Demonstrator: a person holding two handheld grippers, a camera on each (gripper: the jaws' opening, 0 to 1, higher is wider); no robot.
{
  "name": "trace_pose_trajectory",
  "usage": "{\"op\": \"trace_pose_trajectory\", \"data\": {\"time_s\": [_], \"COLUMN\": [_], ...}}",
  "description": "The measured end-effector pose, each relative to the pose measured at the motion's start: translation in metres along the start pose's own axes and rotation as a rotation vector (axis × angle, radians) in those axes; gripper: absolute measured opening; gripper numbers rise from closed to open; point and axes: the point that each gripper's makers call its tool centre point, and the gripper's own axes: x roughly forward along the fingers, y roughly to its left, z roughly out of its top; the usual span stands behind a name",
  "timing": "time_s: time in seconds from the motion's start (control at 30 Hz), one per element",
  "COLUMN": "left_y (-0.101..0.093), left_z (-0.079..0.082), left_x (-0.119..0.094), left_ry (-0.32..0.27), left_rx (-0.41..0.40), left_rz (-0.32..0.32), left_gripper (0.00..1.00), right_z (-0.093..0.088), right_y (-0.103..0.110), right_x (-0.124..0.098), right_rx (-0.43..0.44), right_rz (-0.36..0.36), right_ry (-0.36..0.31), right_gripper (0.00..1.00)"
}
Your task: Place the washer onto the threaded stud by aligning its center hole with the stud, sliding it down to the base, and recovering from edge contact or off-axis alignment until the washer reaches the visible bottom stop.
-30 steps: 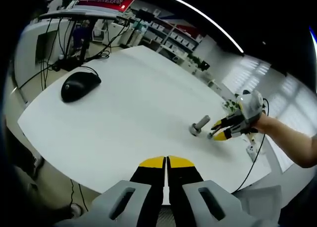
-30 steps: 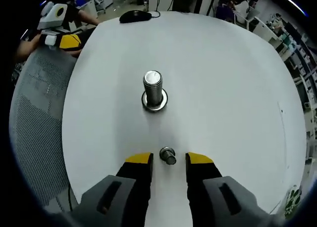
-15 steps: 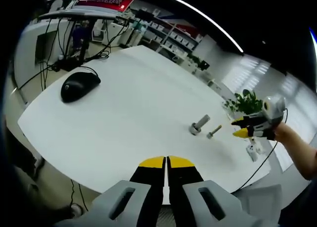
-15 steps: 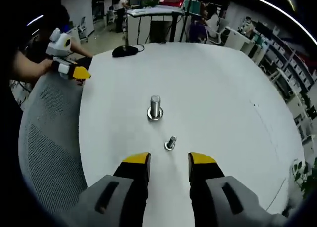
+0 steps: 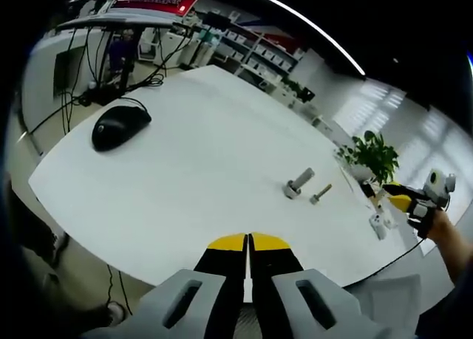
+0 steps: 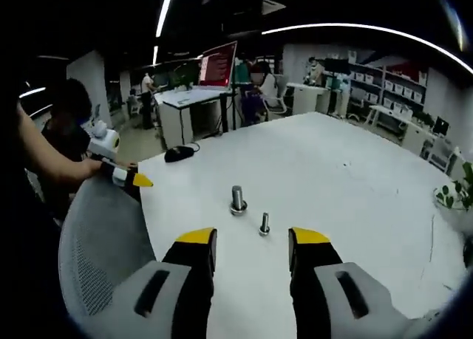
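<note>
A threaded steel stud stands upright on the white table, with a wider ring around its base. A small bolt stands just beside it. My right gripper is open with nothing between its jaws, well back from both and off the table's edge. In the left gripper view the stud and small bolt sit mid-table, and the right gripper hovers far to the right past the table's edge. My left gripper is shut at the near table edge, holding nothing.
A black mouse lies on the table's far left. A potted plant stands beyond the right side. A grey mesh chair back is below the right gripper. The left gripper and a person's arm are by the chair. Desks and shelves stand behind.
My right gripper has pulled back and away from the small bolt and stud, staying open. The left gripper has not moved.
</note>
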Motion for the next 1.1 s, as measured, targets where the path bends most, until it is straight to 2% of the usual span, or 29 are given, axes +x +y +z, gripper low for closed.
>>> {"op": "trace_pose_trajectory", "data": {"time_s": [0.13, 0.27, 0.43, 0.6, 0.67, 0.73, 0.8, 0.87, 0.97, 1.0, 1.03, 1.07, 1.1], "left_y": [-0.002, -0.002, -0.003, -0.004, -0.004, -0.006, -0.009, -0.009, -0.009, -0.009, -0.009, -0.008, -0.009], "left_z": [0.002, 0.001, -0.001, -0.003, -0.003, 0.000, 0.004, 0.003, 0.001, 0.001, 0.001, 0.000, 0.000], "left_x": [0.000, 0.000, -0.001, -0.001, -0.001, -0.001, -0.002, -0.002, -0.001, -0.002, -0.002, -0.002, -0.001], "left_ry": [-0.008, -0.008, 0.007, 0.016, 0.016, -0.001, -0.026, -0.023, -0.012, -0.016, -0.017, -0.009, -0.006], "left_rx": [0.001, -0.002, 0.000, -0.001, -0.003, -0.027, -0.049, -0.047, -0.051, -0.054, -0.060, -0.079, -0.079], "left_rz": [-0.011, -0.006, -0.002, -0.003, -0.002, -0.024, -0.042, -0.039, -0.042, -0.042, -0.042, -0.043, -0.047], "left_gripper": [0.00, 0.00, 0.00, 0.00, 0.00, 0.00, 0.01, 0.02, 0.02, 0.02, 0.02, 0.03, 0.02], "right_z": [-0.028, -0.051, -0.066, -0.078, -0.079, -0.083, -0.094, -0.108, -0.113, -0.121, -0.130, -0.129, -0.124], "right_y": [0.006, 0.013, 0.022, 0.034, 0.036, 0.036, 0.036, 0.034, 0.036, 0.038, 0.039, 0.035, 0.032], "right_x": [-0.014, -0.026, -0.037, -0.036, -0.034, -0.032, -0.030, -0.027, -0.023, -0.021, -0.023, -0.024, -0.024], "right_rx": [0.094, 0.141, 0.189, 0.243, 0.238, 0.239, 0.279, 0.276, 0.309, 0.336, 0.347, 0.335, 0.333], "right_rz": [-0.034, -0.054, -0.093, -0.108, -0.120, -0.127, -0.125, -0.138, -0.136, -0.131, -0.130, -0.140, -0.150], "right_ry": [0.016, 0.022, -0.003, -0.023, -0.023, -0.016, 0.009, 0.037, 0.022, 0.046, 0.098, 0.095, 0.061], "right_gripper": [0.44, 0.47, 0.53, 0.55, 0.55, 0.55, 0.54, 0.53, 0.51, 0.48, 0.42, 0.40, 0.41]}}
